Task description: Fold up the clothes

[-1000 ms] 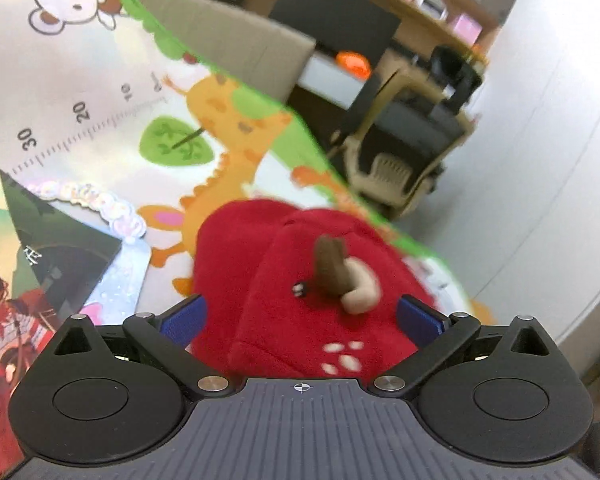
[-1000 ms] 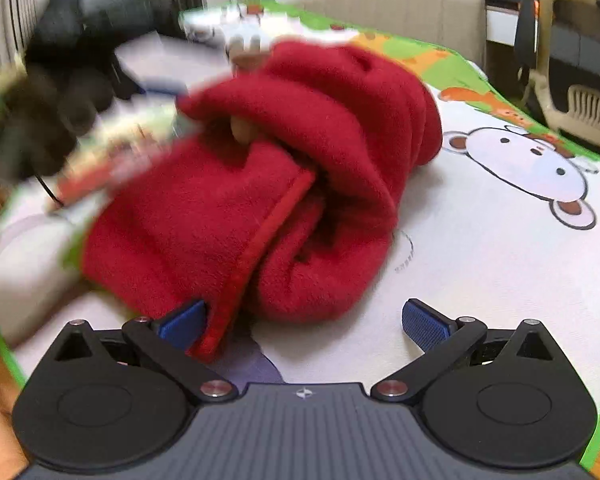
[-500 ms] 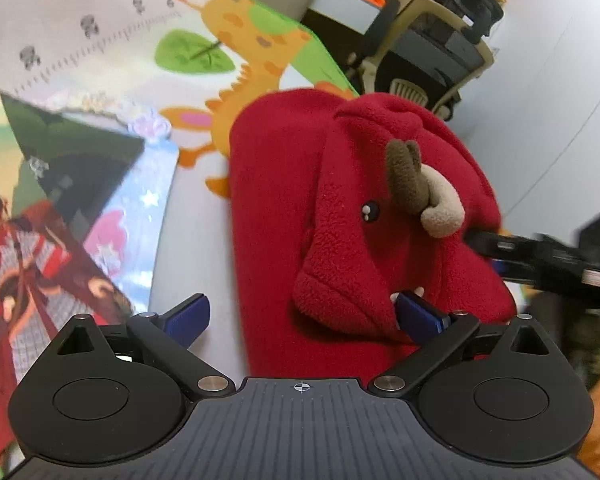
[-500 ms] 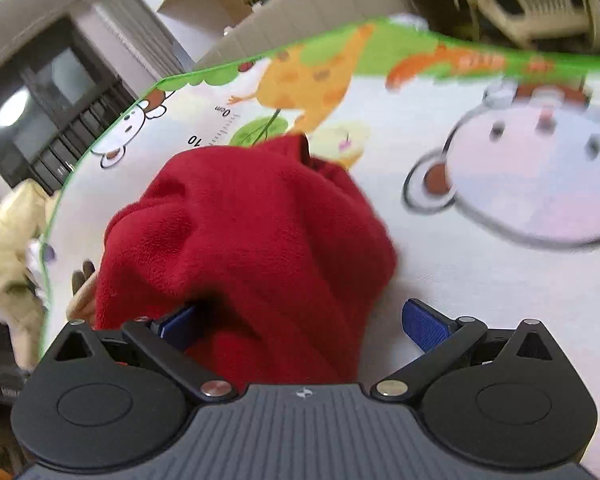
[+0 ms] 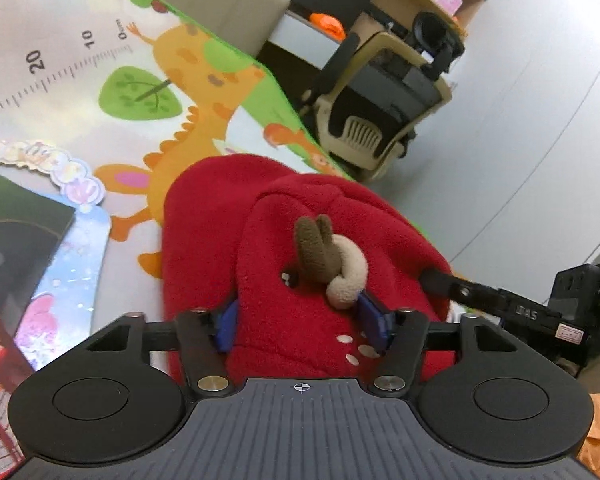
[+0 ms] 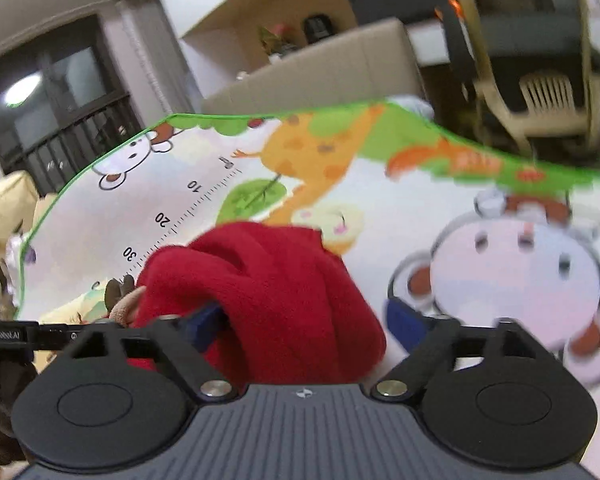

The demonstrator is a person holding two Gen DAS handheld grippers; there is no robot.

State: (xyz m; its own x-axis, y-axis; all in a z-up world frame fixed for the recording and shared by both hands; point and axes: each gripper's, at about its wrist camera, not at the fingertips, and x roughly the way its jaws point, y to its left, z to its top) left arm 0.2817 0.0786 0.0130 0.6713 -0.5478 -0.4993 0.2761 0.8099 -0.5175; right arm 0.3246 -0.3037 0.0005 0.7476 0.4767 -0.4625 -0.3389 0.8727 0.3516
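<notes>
Red fleece garment [image 5: 300, 280] sits bunched dead ahead, pinched by the left hand-held gripper [image 5: 300, 322]; right hand-held gripper [image 6: 304, 320] spread around its other end.

Both wrist views close over the red fleece garment [image 5: 228, 240], from opposite sides.

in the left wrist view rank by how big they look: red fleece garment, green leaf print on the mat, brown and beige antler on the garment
1. Red fleece garment, by far the largest.
2. Green leaf print.
3. Brown and beige plush antler, close to the leaf in apparent size; it sits nearer the camera, so this order is unsure.
</notes>
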